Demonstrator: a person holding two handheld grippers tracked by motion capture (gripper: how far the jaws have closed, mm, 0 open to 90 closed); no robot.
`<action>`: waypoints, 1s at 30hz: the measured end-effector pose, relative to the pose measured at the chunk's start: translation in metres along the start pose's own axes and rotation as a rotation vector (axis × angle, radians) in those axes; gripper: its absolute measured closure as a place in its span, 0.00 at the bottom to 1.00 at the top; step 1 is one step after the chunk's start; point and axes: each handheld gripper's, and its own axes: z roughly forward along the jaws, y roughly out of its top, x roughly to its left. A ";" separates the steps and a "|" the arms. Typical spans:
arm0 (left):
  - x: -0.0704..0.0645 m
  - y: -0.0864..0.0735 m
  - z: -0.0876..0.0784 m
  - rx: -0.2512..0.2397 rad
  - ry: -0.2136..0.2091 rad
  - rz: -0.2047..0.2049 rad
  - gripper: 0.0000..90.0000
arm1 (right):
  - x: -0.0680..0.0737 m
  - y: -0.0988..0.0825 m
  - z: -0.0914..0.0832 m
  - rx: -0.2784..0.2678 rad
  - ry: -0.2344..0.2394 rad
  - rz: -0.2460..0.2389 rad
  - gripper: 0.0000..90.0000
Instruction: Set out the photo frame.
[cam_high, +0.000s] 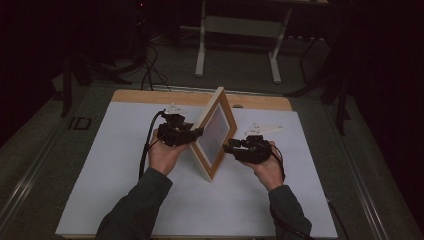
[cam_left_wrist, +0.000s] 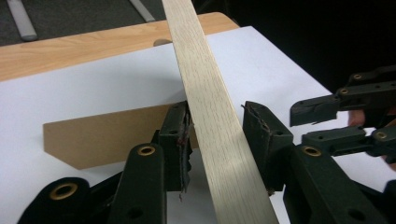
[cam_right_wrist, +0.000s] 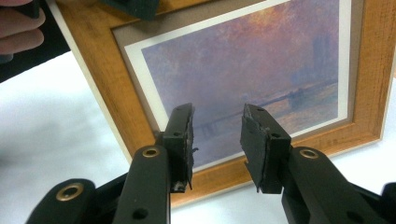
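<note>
while the left tool (cam_left_wrist: 215, 140) straddles the frame (cam_high: 214, 132) edge, jaws spread and not pinching, the frame stands tilted on the bench (cam_high: 100, 165); the right tool (cam_right_wrist: 217, 140), also spread, faces the picture, steadying nothing.

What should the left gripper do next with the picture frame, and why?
Probably close the left gripper the rest of the way. The picture frame stands tilted on the table, its edge sits between the jaws with a gap showing, and the right gripper is open in front of the picture.
</note>
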 end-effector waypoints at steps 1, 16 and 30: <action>0.002 0.001 0.000 0.006 0.005 0.011 0.72 | 0.000 0.000 0.000 0.000 -0.001 0.000 0.70; 0.036 0.005 -0.005 -0.003 -0.084 0.003 0.80 | -0.003 -0.001 -0.001 -0.003 -0.014 0.001 0.71; 0.054 0.008 -0.001 0.000 -0.229 0.008 0.80 | -0.002 -0.001 -0.001 0.010 -0.024 -0.006 0.71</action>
